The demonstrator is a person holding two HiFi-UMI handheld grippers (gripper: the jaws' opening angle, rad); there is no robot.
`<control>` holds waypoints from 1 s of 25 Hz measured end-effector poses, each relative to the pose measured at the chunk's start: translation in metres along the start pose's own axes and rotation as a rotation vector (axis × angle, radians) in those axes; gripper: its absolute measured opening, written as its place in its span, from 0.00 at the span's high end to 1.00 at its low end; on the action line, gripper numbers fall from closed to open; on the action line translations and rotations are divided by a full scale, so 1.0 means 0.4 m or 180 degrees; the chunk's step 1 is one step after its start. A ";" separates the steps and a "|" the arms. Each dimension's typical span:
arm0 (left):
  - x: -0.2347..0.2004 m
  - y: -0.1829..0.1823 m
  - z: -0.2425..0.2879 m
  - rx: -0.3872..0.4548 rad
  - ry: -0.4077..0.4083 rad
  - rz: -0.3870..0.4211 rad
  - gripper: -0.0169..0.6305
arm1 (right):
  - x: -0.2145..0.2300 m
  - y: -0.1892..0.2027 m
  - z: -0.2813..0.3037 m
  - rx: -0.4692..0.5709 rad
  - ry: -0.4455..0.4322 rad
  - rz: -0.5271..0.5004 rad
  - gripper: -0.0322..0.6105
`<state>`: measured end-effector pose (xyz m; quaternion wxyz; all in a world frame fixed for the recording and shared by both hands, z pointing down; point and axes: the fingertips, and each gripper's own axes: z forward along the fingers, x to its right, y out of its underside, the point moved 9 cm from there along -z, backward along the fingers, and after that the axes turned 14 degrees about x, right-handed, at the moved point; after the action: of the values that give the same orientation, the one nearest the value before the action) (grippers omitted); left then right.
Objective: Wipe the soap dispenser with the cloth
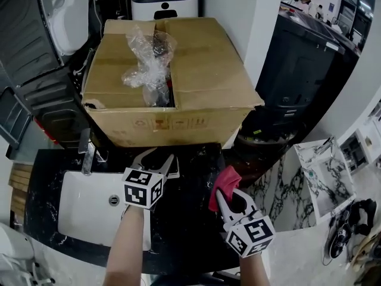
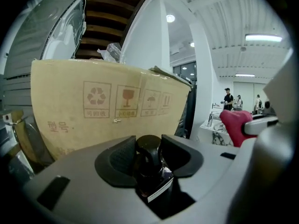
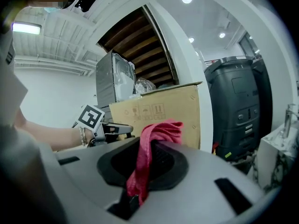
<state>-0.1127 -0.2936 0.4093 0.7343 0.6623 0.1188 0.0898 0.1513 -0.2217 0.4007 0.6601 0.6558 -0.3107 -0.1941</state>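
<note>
Cloth [image 1: 224, 182], red, sits in the right tool [image 1: 232, 202] above the black table [image 1: 190, 222] in the head view, near the left tool [image 1: 157, 159]. The left gripper view shows the pads clenched on the dark soap dispenser [image 2: 149, 164]. The right gripper view shows jaws grasping the cloth; wiping seems about to start, and it calls for bringing the cloth across onto the dispenser.
</note>
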 end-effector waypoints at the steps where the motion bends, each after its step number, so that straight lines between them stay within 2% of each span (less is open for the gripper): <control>1: 0.009 0.000 -0.012 -0.0016 0.0003 -0.0065 0.69 | -0.004 0.005 -0.003 0.0004 0.0003 0.0021 0.87; 6: 0.038 0.010 -0.089 0.0022 0.0016 -0.0484 0.69 | -0.036 0.025 -0.008 -0.0004 0.0036 0.0120 0.87; 11: 0.045 0.034 -0.171 0.0113 0.0148 -0.0856 0.69 | -0.093 0.013 -0.008 0.0010 0.0112 0.0058 0.87; 18: 0.035 0.064 -0.310 0.0113 0.0515 -0.1081 0.69 | -0.214 -0.017 -0.028 0.0018 0.0088 -0.0049 0.87; 25: -0.018 0.099 -0.411 0.0249 0.0577 -0.1383 0.69 | -0.300 0.000 -0.039 -0.0079 0.0034 -0.0114 0.87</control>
<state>-0.1670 -0.1352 0.4336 0.6964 0.6384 0.3274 -0.0158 0.0738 -0.1303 0.3829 0.6663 0.6540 -0.2930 -0.2063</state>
